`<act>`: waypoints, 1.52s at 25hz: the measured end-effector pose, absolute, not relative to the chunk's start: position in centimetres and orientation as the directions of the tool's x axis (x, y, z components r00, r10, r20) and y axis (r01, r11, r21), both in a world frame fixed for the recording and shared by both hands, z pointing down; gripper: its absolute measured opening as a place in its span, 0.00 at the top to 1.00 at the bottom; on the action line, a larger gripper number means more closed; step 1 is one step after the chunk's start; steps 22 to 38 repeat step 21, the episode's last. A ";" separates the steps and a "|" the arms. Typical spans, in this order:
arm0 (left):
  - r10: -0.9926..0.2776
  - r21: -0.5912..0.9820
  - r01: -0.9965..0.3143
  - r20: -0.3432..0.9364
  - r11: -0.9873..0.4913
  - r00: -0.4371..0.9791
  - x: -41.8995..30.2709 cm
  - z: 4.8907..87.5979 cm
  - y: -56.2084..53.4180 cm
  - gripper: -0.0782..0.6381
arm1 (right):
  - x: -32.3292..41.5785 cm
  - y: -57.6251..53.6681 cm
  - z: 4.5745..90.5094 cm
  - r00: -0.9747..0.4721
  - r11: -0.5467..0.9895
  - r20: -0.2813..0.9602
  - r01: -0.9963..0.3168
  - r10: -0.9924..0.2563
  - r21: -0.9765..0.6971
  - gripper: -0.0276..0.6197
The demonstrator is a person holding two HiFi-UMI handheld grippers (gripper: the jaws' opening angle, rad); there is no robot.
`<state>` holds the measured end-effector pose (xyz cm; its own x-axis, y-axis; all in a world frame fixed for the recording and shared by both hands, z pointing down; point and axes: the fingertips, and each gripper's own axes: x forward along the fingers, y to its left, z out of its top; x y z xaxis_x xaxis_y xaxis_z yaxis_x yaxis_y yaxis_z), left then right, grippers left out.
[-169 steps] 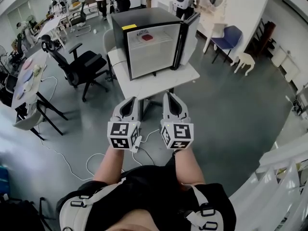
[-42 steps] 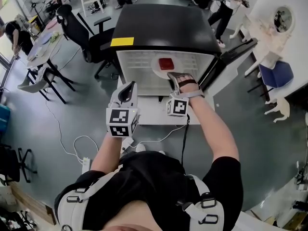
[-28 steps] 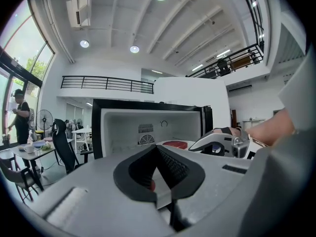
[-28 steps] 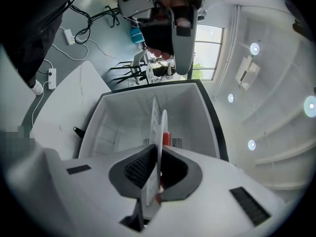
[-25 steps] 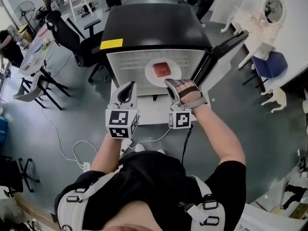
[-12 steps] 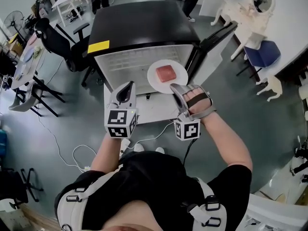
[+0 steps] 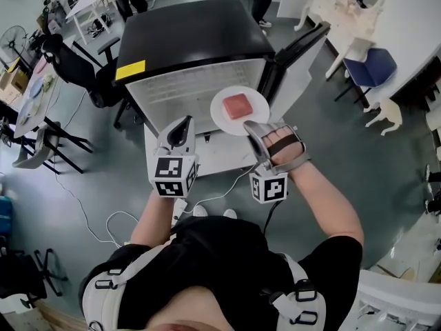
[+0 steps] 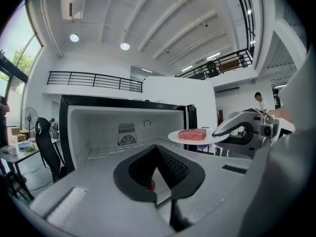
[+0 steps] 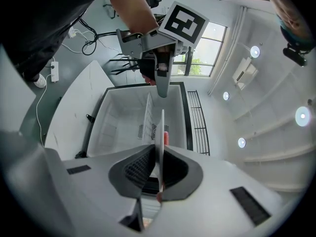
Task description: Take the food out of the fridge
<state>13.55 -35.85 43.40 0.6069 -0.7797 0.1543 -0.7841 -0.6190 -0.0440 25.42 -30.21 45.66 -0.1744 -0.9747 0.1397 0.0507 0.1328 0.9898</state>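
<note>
A white plate [image 7: 222, 114] carries a red slab of meat [image 7: 238, 106]. My right gripper [image 7: 252, 127] is shut on the plate's near rim and holds it level, just outside the open black fridge [image 7: 186, 36]. In the right gripper view the plate [image 9: 160, 127] stands edge-on between the jaws. In the left gripper view the plate [image 8: 195, 139] and meat [image 8: 192, 134] hang to the right, in front of the bare white fridge interior [image 8: 113, 132]. My left gripper [image 7: 182, 125] is shut with nothing in it, left of the plate.
The fridge door [image 7: 293, 50] stands open at the right. The fridge rests on a small white table [image 7: 213, 158]. A white cable [image 7: 103, 219] trails on the floor at the left. Office chairs [image 7: 76, 61] stand at the far left and a blue chair [image 7: 368, 67] at the right.
My right gripper has drawn the plate with the meat out of the fridge and toward me. The left gripper has drifted only a little.
</note>
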 end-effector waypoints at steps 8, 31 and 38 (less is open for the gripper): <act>-0.782 -0.046 -0.787 0.157 -0.615 0.603 13.5 43.4 -35.7 0.89 | 25.4 -29.9 45.5 -0.168 0.135 0.137 0.021 -0.976 0.991 0.91; -0.790 -0.059 -0.792 0.139 -0.608 0.597 13.2 42.5 -35.5 0.89 | 25.0 -30.4 45.4 -0.170 0.135 0.135 0.012 -0.976 0.991 0.91; -0.790 -0.059 -0.792 0.139 -0.608 0.597 13.2 42.5 -35.5 0.89 | 25.0 -30.4 45.4 -0.170 0.135 0.135 0.012 -0.976 0.991 0.91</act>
